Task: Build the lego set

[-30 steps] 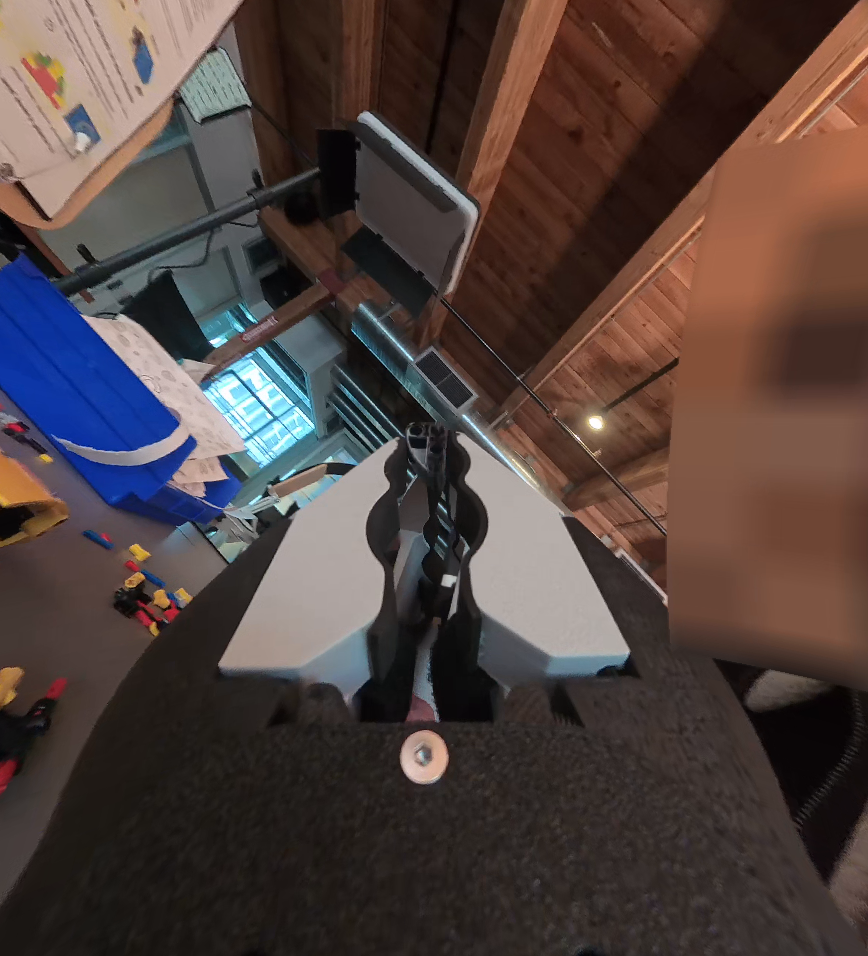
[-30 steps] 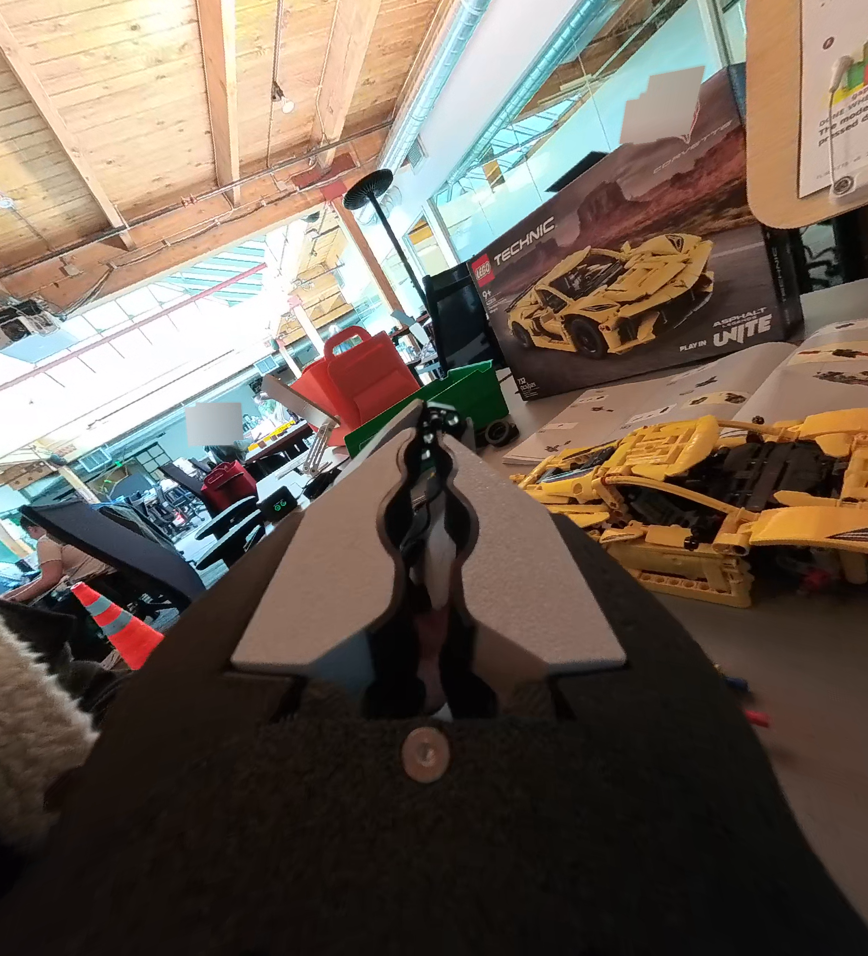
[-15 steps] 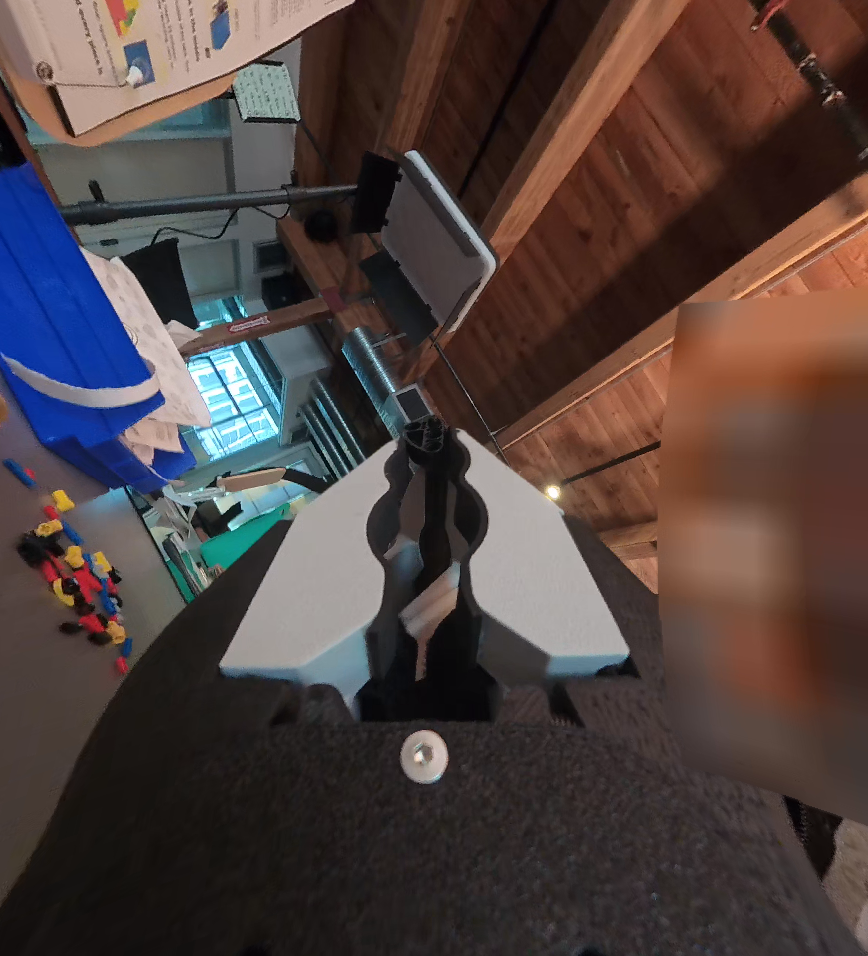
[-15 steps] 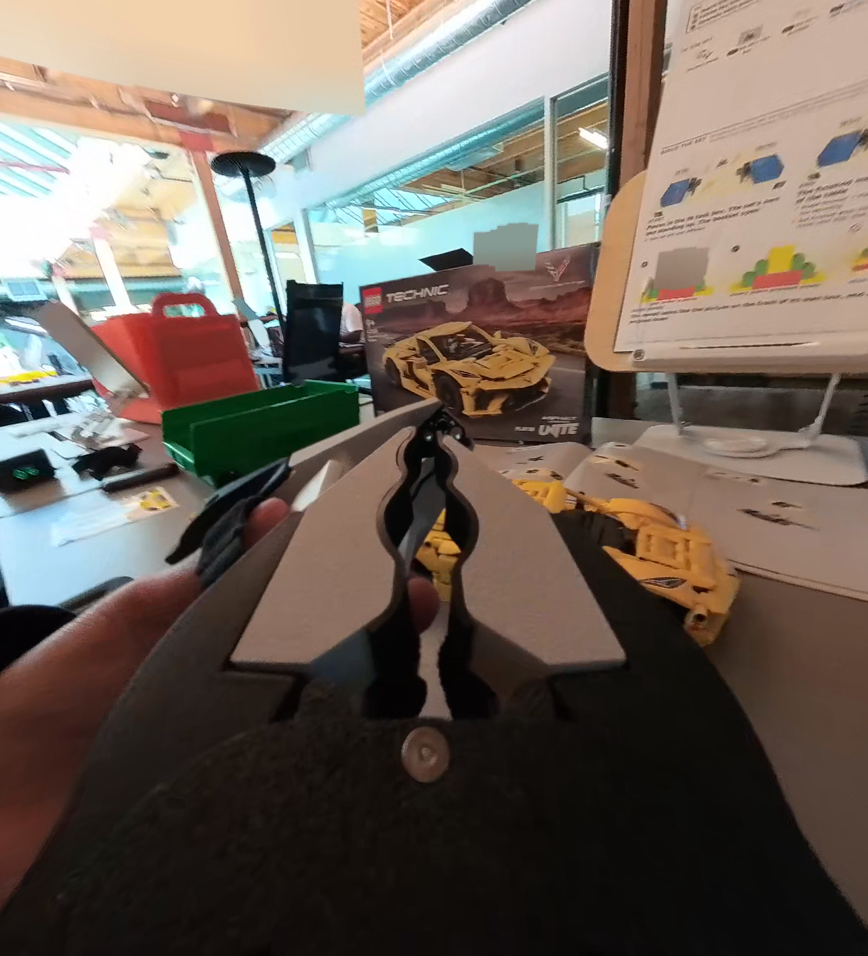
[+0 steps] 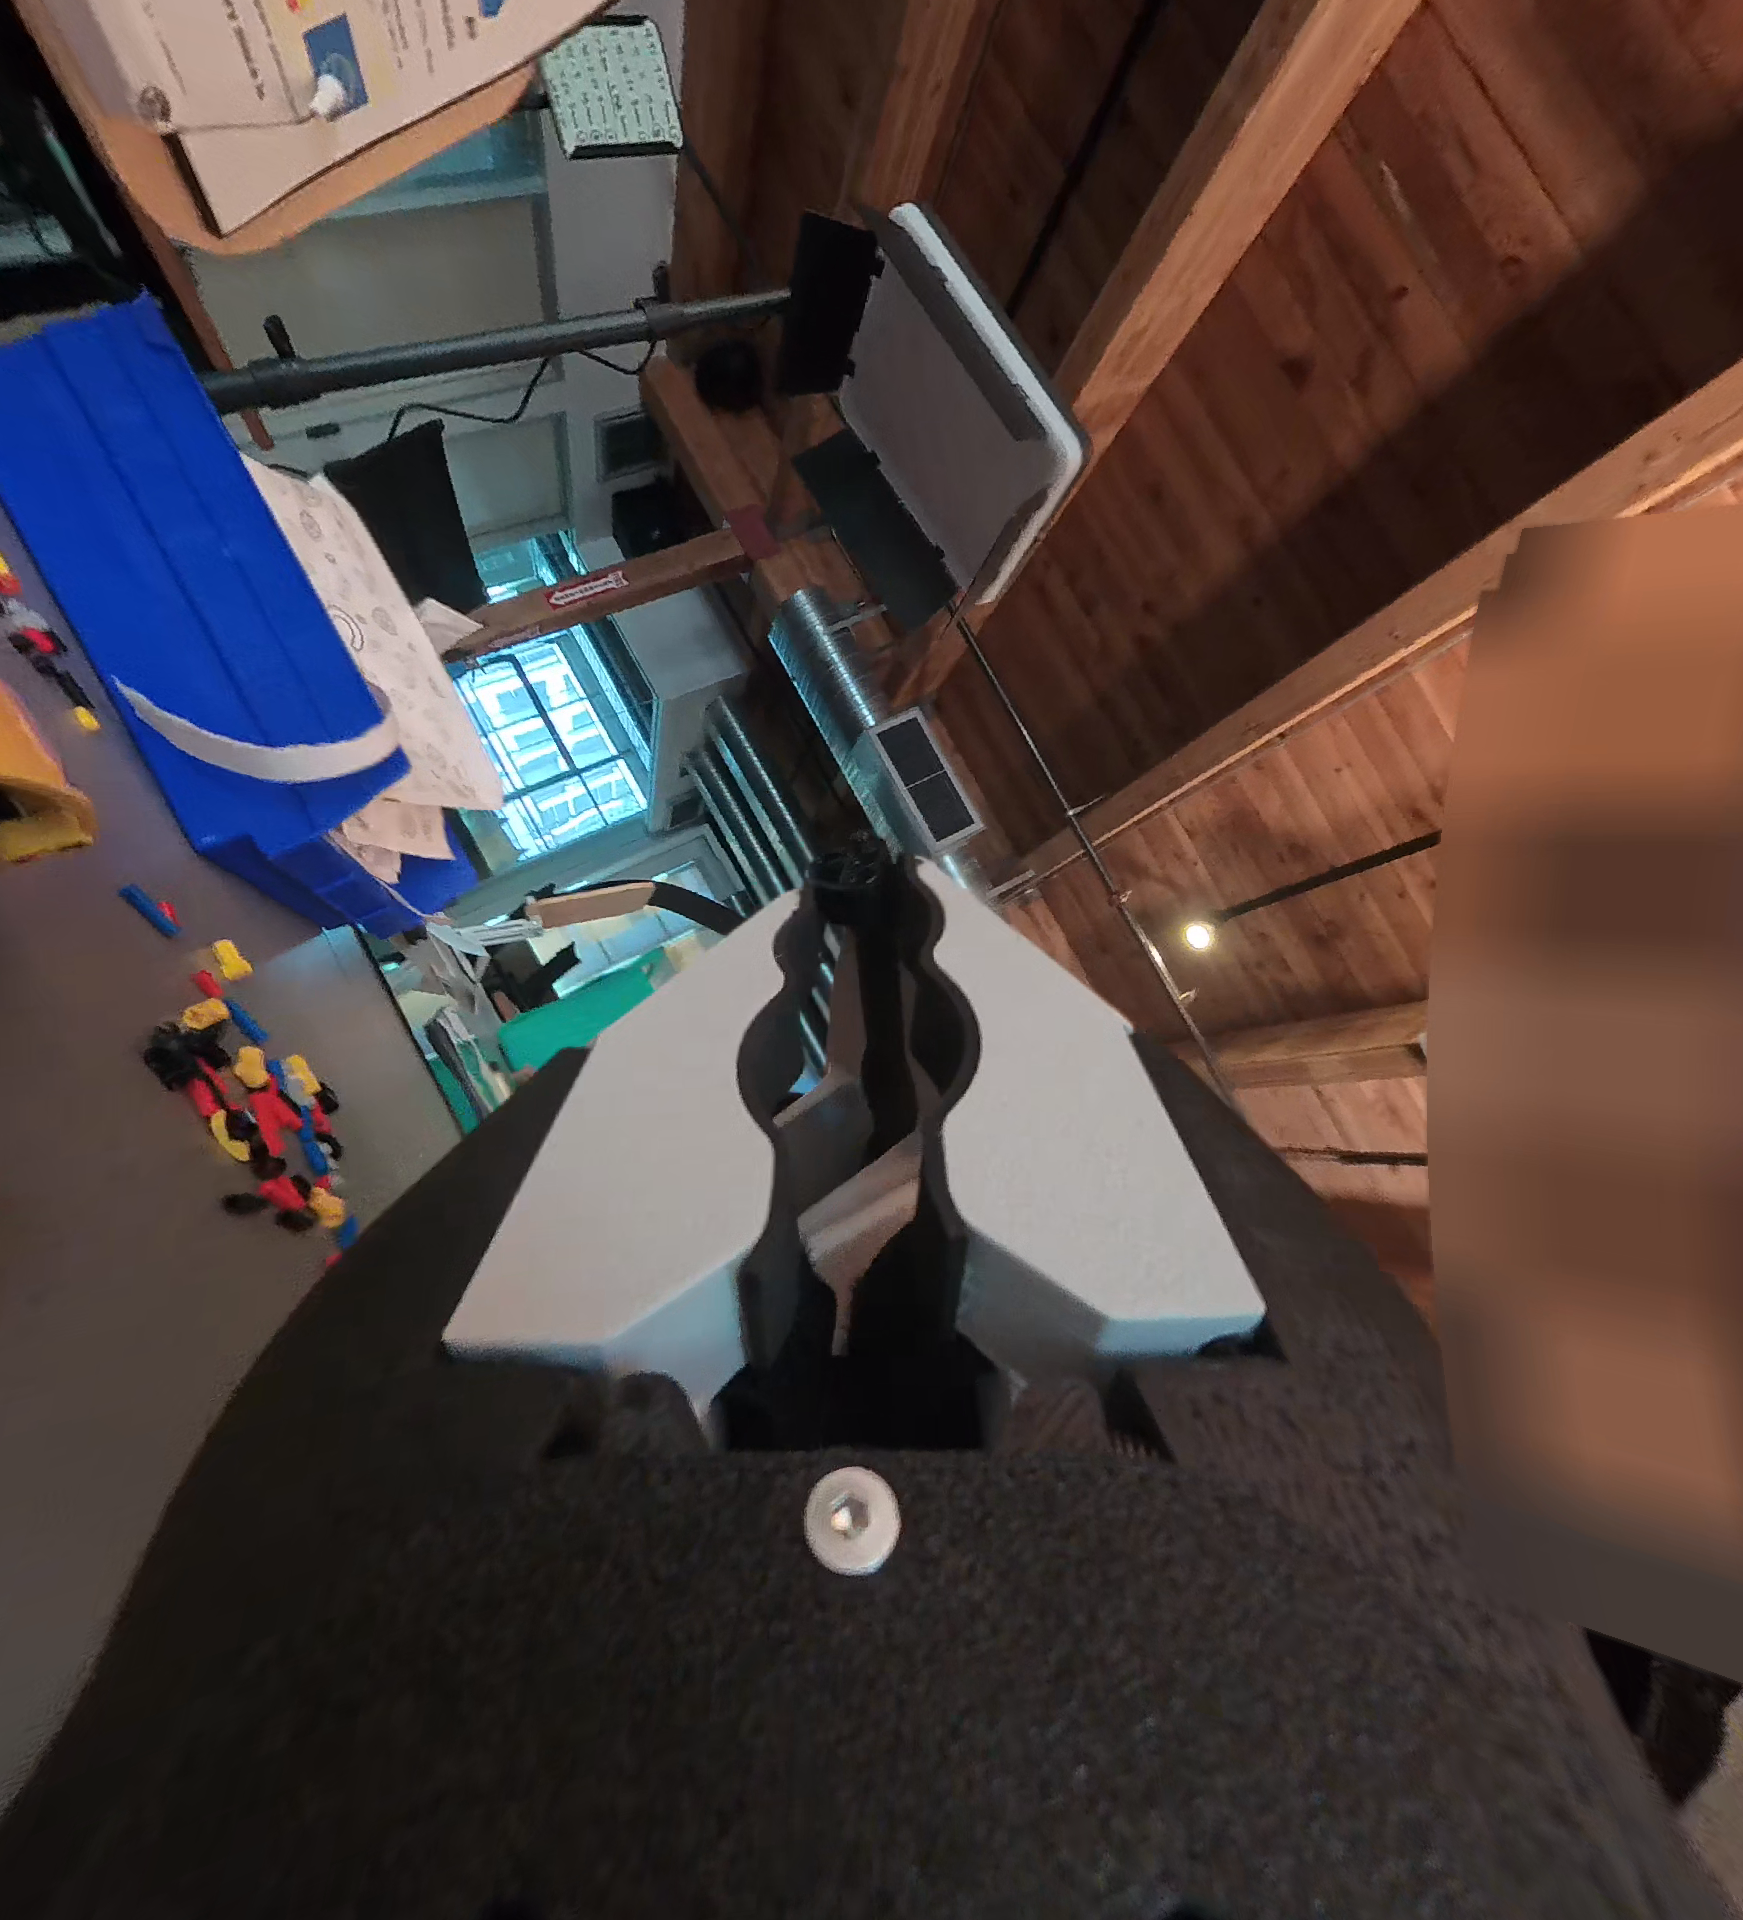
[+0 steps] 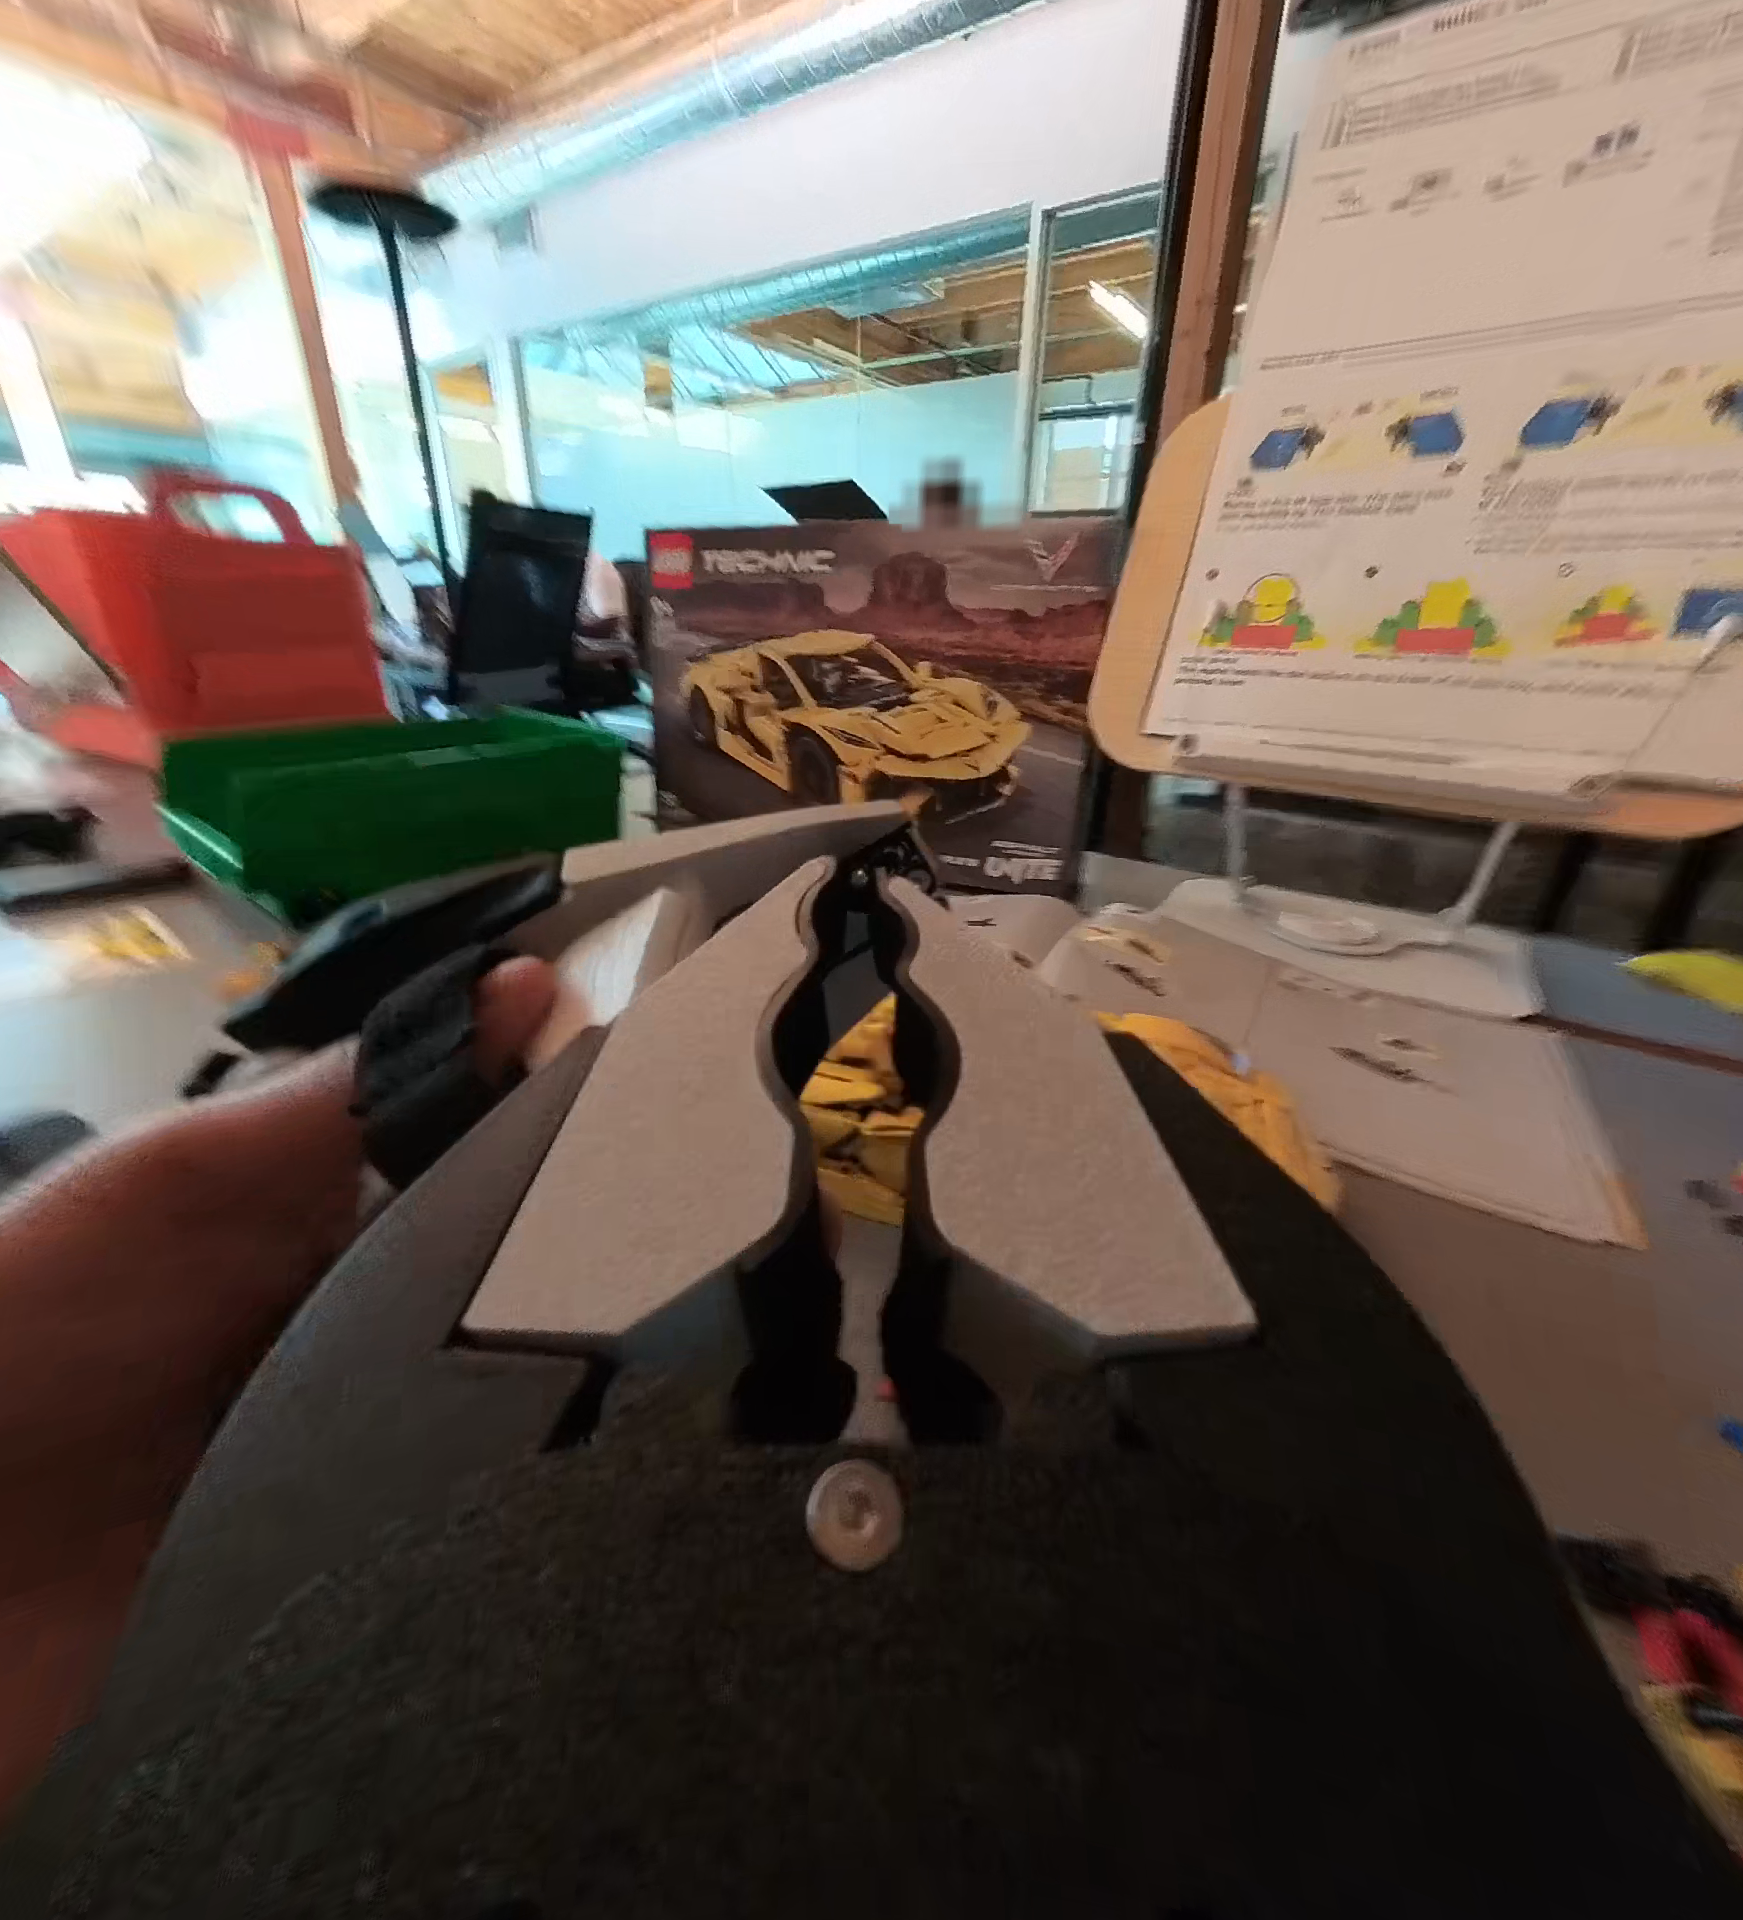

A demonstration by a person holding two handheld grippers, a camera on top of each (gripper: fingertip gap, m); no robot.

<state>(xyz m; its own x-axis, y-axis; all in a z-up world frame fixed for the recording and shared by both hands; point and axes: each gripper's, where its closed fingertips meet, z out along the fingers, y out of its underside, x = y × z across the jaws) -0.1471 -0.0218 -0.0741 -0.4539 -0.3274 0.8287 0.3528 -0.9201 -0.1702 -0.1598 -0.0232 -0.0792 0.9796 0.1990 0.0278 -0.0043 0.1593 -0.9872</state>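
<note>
Assembly step, judged: right gripper and left gripper, each pinched onto a small black piece, meet above the half-built yellow plastic car; mating needs careful alignment.

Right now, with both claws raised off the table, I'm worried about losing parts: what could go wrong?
1. The left claw pinches its small black part only at the very tips; pushing could pop it out, down among the loose pieces.
2. The right claw, apparently gripping a dark part at its tips, has the yellow car model right beyond it; a slip may strike it.
</note>
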